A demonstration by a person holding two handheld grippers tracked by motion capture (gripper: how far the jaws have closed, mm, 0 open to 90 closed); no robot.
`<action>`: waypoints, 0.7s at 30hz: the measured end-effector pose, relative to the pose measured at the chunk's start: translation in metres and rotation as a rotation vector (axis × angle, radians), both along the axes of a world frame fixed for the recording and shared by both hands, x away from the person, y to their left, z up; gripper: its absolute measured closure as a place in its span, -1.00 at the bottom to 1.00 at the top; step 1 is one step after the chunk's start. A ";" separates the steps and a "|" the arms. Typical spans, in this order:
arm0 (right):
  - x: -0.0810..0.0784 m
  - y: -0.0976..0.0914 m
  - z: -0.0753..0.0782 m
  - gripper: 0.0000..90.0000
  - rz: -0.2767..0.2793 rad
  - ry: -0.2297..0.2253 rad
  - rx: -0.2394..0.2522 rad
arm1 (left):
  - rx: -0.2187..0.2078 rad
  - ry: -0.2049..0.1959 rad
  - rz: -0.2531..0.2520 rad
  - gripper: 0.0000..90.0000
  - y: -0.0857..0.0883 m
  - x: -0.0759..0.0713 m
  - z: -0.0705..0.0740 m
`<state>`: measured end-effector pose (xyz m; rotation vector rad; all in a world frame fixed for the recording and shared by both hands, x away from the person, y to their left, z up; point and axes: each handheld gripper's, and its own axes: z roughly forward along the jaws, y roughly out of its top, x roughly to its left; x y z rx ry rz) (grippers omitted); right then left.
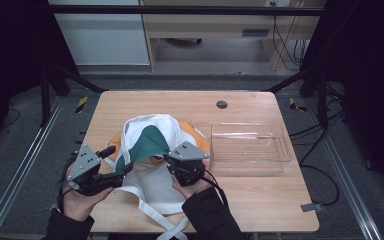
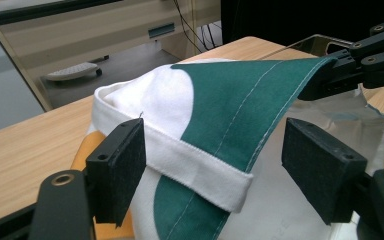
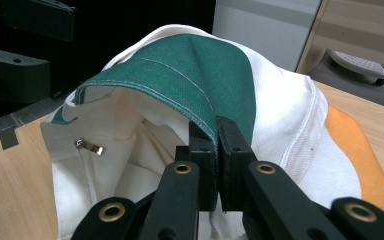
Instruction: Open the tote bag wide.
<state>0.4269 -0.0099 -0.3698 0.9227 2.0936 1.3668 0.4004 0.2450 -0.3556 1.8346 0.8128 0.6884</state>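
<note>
A person stood at a wooden worktop (image 1: 260, 200) with a two-jaw gripper in each hand. Near the middle of the worktop lay a crumpled cloth garment (image 1: 150, 145) in white, green and orange, its white straps trailing over the near edge. The right gripper (image 1: 172, 159) had its fingers (image 3: 235, 150) clenched on the green hem of the garment, lifting that edge into a peak above the rest of the cloth. The left gripper (image 1: 120, 172) was just beside the garment's left side; its fingers (image 2: 117, 167) were released and spread wide, with a white folded band and green panel lying between them, neither pad pressing on it. A clear plastic tray (image 1: 275, 157) sat on the worktop to the right of the garment.
</note>
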 end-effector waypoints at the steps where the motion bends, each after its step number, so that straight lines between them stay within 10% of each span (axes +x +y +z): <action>1: 0.000 0.001 0.000 0.93 -0.001 0.000 -0.001 | 0.018 -0.001 -0.006 -0.41 -0.004 0.001 0.000; 21: 0.000 0.002 0.002 0.93 0.002 -0.004 0.000 | 0.152 -0.004 0.066 0.15 -0.041 0.015 -0.016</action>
